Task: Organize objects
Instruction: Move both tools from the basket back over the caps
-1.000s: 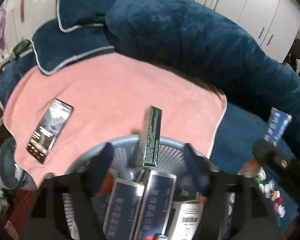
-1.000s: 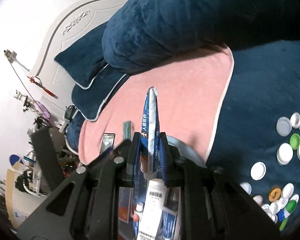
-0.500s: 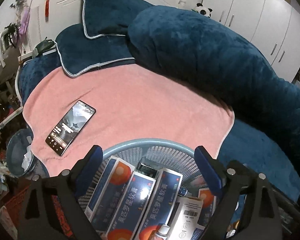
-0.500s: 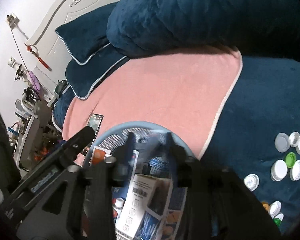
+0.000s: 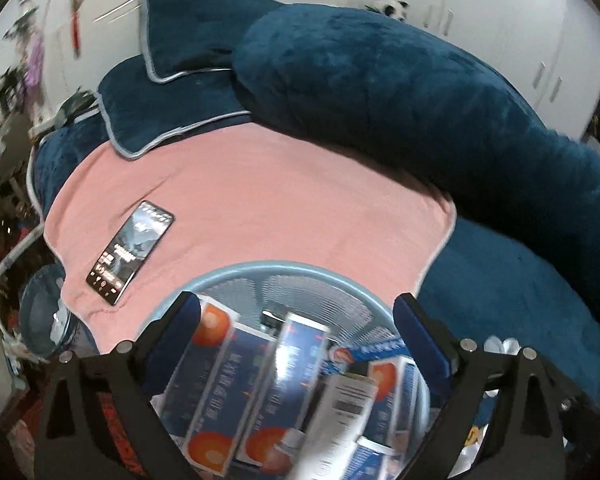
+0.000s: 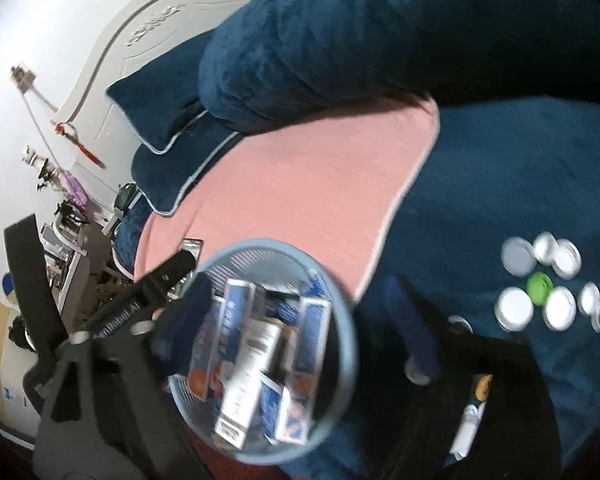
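Note:
A round light-blue mesh basket (image 5: 284, 270) sits at the near edge of a pink towel (image 5: 284, 200) on the bed. It holds several blue-and-orange medicine boxes (image 5: 216, 380) and a white box (image 5: 340, 404). My left gripper (image 5: 296, 320) is open and empty above the basket, fingers wide. The basket also shows in the right wrist view (image 6: 340, 300) with the boxes (image 6: 236, 320) in it. My right gripper (image 6: 300, 312) is open and empty over it; the view is blurred.
A black phone (image 5: 130, 252) lies on the towel's left part. Dark blue pillows (image 5: 172, 104) and a large rolled blue blanket (image 5: 400, 92) lie behind. Several bottle caps (image 6: 540, 296) lie on the blue cover at right. A small bin (image 5: 40, 312) stands left of the bed.
The green box left my left gripper and the blue box left my right gripper; both went into the basket. Both grippers opened wide and pulled back and up.

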The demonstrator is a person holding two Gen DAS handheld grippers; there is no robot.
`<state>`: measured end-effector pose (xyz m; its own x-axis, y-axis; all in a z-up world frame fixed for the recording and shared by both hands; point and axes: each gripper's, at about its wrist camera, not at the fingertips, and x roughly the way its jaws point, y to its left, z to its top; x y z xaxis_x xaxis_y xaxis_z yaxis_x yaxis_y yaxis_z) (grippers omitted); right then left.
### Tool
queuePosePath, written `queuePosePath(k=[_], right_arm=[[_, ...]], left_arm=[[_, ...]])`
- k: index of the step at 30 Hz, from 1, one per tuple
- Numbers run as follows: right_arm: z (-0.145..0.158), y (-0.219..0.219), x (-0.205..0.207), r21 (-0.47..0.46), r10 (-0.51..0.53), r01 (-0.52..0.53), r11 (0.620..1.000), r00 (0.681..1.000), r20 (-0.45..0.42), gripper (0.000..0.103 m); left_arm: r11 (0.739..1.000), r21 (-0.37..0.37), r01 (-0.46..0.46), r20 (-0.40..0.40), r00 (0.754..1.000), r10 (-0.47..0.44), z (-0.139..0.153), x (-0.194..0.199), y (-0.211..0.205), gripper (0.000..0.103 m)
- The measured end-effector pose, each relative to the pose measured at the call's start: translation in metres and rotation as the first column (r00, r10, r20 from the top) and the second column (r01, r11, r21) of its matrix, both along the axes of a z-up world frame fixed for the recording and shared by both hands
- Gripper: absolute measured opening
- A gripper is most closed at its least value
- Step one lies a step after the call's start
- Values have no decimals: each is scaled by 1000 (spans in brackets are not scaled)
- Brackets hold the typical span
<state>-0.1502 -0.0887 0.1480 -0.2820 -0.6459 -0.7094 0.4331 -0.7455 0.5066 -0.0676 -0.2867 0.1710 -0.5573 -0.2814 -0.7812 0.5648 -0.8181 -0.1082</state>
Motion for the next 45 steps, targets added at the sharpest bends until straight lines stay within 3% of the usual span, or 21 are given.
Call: queuePosePath(k=[7,12,21,26,30,33,38,40,45], right_arm=[[-5,58,-4,41,-94,92,995,994,52,103],[-4,114,1,58,-177,173,983,982,68,103],[-1,237,13,104,-354,349,932,935,36,103],[-13,305,25,163,-467,484,860,874,-131,103],[-48,345,18,305,-485,474,826,873,-42,103],[-76,371,13,417,-520,451,789,852,61,103],[-95,395,16,465,-544,454,760,836,73,102],[-102,398,15,475,-534,434,765,840,94,100],[-116,395,7,507,-518,399,763,848,111,71]], left_arm=[[989,-62,133,13,991,-132,12,-22,55,102],[963,-91,254,35,967,-252,12,-38,109,102],[866,-122,484,90,875,-476,2,-52,217,102],[823,-131,552,116,833,-541,-2,-58,257,102],[808,-135,573,164,817,-552,-13,-63,272,102],[800,-122,587,171,807,-566,-17,-67,276,102],[797,-127,590,207,802,-561,-30,-73,275,102],[798,-133,587,229,802,-552,-35,-74,274,102],[799,-137,586,249,801,-545,-41,-73,269,102]])
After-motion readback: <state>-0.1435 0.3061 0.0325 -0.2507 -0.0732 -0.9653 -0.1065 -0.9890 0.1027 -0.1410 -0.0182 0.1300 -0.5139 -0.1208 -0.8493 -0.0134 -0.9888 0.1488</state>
